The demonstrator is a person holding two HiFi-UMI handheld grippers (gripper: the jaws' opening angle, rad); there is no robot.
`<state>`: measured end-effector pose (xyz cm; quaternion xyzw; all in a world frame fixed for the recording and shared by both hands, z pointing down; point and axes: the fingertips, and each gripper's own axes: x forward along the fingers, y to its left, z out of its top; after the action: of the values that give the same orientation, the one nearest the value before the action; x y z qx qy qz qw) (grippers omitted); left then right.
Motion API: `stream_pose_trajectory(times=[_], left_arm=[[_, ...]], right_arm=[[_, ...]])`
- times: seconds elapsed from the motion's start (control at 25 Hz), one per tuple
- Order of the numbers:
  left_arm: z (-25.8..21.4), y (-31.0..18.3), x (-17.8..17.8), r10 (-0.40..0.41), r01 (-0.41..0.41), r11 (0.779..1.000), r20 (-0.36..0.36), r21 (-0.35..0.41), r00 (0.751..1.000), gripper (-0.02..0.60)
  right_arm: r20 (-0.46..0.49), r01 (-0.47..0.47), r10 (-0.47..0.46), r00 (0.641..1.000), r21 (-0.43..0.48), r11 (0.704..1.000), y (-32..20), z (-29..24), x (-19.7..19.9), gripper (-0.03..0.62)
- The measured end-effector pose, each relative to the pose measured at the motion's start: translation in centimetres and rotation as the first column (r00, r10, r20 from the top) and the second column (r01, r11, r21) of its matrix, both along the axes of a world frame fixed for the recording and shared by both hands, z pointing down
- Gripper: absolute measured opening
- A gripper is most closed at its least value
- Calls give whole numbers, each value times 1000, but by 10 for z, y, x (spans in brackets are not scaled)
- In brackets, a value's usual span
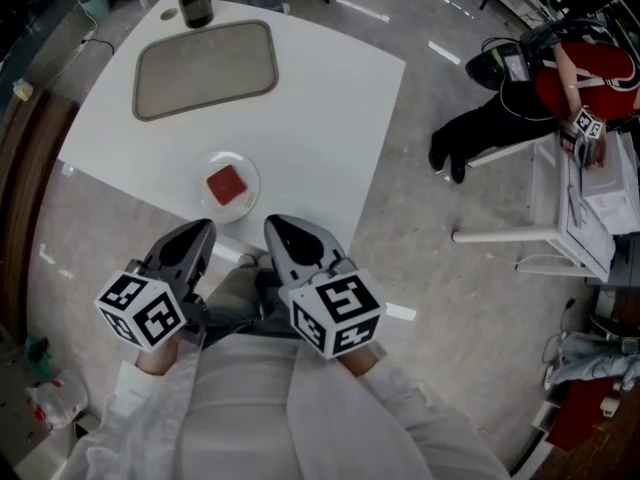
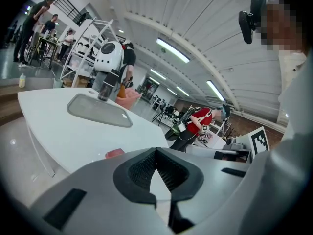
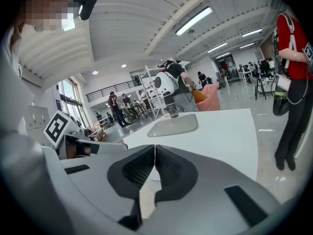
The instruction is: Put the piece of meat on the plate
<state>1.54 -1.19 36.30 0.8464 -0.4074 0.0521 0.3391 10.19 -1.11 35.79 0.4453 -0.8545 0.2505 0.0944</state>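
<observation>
1. Head view: piece of meat (image 1: 226, 183) lies on plate (image 1: 250, 200), lower centre of table (image 1: 330, 98); left gripper (image 1: 203, 230) and right gripper (image 1: 277, 226) sit just below in frame.
2. Left gripper view: fingers (image 2: 144, 170) clenched together, empty.
3. Right gripper view: fingers (image 3: 168, 168) clenched together, empty.

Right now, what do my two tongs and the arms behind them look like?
The left tongs and right tongs match: grey moulded shells narrowing to black ribbed pads, each with a white cube of black square markers at the back. No cables show. The person wears white sleeves.
</observation>
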Motion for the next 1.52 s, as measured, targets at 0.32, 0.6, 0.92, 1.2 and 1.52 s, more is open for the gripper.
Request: stream_pose_trajectory(times=[0.32, 0.6, 0.92, 1.2, 1.52], left_arm=[[-6, -13, -6, 8, -8, 1000, 5, 13, 1000, 9], [4, -12, -4, 39, -38, 999, 17, -27, 999, 9], [21, -4, -4, 32, -31, 995, 4, -95, 999, 9], [36, -6, -15, 4, -4, 988, 4, -152, 1000, 9], [59, -10, -34, -34, 31, 974, -10, -225, 999, 9]], right_arm=[[-3, -42, 42, 999, -9, 999, -7, -3, 1, 15], [-5, -53, 53, 999, -33, 998, -8, 0, 3, 15], [-10, -37, 36, 999, -72, 997, -9, 6, 0, 15], [-11, -25, 24, 1000, -128, 991, -17, 20, -7, 15], [-45, -1, -8, 999, -191, 982, -31, 45, -20, 15]])
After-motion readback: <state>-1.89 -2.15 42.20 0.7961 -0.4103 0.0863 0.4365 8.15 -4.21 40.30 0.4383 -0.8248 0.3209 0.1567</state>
